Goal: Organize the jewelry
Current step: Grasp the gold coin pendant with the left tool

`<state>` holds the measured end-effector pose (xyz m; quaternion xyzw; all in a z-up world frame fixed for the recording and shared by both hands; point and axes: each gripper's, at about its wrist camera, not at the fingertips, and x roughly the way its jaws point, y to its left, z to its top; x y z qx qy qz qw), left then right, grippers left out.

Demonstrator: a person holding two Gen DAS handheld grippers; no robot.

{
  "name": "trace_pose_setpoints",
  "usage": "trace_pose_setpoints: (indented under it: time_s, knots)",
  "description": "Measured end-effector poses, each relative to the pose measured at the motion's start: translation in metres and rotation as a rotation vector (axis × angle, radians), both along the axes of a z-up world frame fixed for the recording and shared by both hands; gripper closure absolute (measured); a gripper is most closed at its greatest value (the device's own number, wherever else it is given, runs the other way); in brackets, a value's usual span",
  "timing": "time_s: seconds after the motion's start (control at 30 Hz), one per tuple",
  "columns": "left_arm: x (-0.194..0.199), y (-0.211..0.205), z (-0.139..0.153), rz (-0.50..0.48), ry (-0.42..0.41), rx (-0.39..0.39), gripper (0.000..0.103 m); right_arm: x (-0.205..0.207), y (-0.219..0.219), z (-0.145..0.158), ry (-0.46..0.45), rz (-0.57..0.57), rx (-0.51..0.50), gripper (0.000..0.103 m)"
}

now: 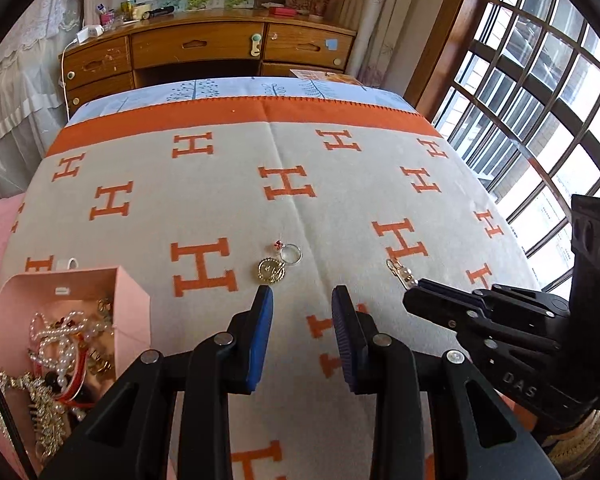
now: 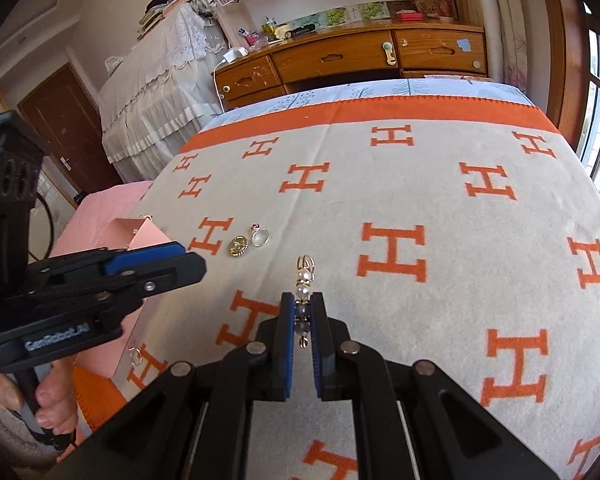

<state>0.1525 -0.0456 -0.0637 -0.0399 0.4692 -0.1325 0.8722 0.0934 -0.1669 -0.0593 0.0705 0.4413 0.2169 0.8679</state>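
Two grippers: the left gripper (image 1: 302, 292) and the right gripper (image 2: 303, 300). One pearl earring (image 2: 303, 280). One gold pendant (image 1: 271, 270). One silver ring (image 1: 291, 254). One pink box (image 1: 70, 312) full of jewelry.

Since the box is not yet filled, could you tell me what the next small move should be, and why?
Probably carry the right tongs left toward the pink box before opening. They are shut on the pearl earring, while the box already holds the other jewelry and sits at the left edge of the blanket.
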Motion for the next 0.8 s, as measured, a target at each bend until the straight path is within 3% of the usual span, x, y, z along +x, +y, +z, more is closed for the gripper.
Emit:
trace_pose_setpoints:
  time_s: [0.33, 0.53, 0.63, 0.8]
  knots:
    - [0.025, -0.012, -0.030, 0.005, 0.035, 0.116, 0.075, -0.003, -0.007, 0.004, -0.020, 0.038, 0.076, 0.096]
    - [0.029, -0.020, -0.032, 0.000, 0.003, 0.185, 0.076, -0.001, -0.007, 0.001, -0.015, 0.048, 0.093, 0.096]
    - [0.029, -0.023, -0.031, -0.015, -0.014, 0.210, 0.086, 0.000, -0.008, 0.000, -0.012, 0.046, 0.095, 0.096]
    - [0.026, -0.025, -0.031, -0.017, -0.037, 0.231, 0.086, 0.000, -0.007, 0.000, -0.018, 0.042, 0.090, 0.096]
